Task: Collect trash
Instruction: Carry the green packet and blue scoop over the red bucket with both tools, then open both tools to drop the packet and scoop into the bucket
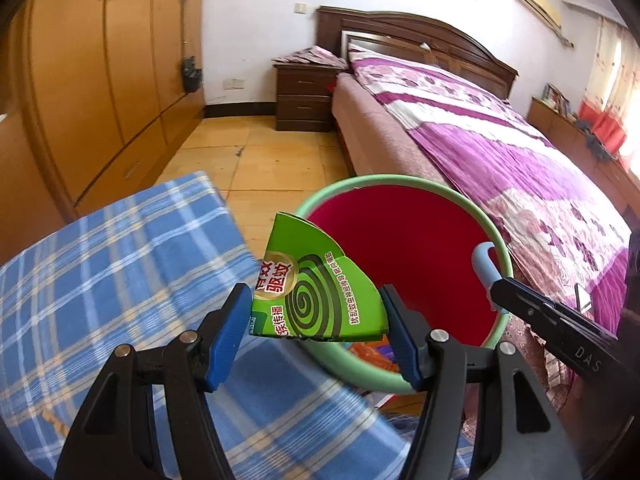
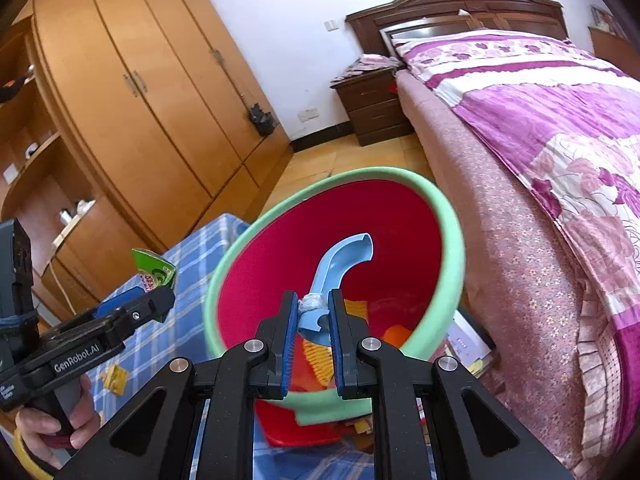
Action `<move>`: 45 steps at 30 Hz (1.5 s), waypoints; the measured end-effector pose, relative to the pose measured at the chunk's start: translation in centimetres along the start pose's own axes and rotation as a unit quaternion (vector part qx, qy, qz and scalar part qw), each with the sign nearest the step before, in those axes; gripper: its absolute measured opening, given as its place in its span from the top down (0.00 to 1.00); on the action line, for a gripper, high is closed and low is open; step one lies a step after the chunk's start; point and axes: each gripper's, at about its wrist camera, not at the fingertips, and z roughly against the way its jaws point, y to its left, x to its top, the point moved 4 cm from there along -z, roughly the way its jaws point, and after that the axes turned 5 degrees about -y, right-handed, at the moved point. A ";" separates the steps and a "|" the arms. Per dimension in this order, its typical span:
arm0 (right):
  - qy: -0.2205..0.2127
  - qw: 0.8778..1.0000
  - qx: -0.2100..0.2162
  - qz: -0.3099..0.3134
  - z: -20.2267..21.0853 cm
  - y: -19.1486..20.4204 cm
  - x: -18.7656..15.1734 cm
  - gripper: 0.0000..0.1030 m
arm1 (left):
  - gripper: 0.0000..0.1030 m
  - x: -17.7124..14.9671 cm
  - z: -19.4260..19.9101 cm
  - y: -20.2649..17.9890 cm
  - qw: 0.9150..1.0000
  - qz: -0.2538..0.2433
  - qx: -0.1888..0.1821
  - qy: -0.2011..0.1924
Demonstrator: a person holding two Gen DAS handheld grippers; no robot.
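Note:
My left gripper [image 1: 316,316] is shut on a flattened green mosquito-coil box [image 1: 316,288] and holds it just in front of the near rim of the bin. The bin [image 1: 404,188] is red inside with a green rim and is tilted toward me. My right gripper [image 2: 313,312] is shut on the bin's light blue handle [image 2: 340,264] and holds the bin up. Orange and yellow wrappers [image 2: 320,356] lie in the bin's bottom. The left gripper with the green box [image 2: 154,268] shows at the left of the right wrist view.
A blue plaid cloth [image 1: 120,264] covers a surface below left, with a yellow scrap [image 2: 114,378] on it. A bed with a purple floral cover [image 1: 500,152] runs along the right. A wooden wardrobe [image 1: 100,80] stands left, a dark nightstand [image 1: 304,96] at the back.

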 end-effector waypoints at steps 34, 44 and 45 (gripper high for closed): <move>0.016 1.000 -0.008 -0.017 -2.1 -1.5 0.5 0.82 | 0.30 -1.7 -1.9 0.4 0.998 0.040 -0.011 0.038; 0.007 1.000 -0.015 -0.019 -1.6 -1.3 0.5 0.61 | 0.30 -2.0 -0.1 1.5 0.998 0.053 0.000 0.034; 0.007 1.000 -0.014 -0.020 -1.4 -1.3 0.4 0.61 | 0.30 -2.1 0.1 1.6 0.998 0.055 0.001 0.034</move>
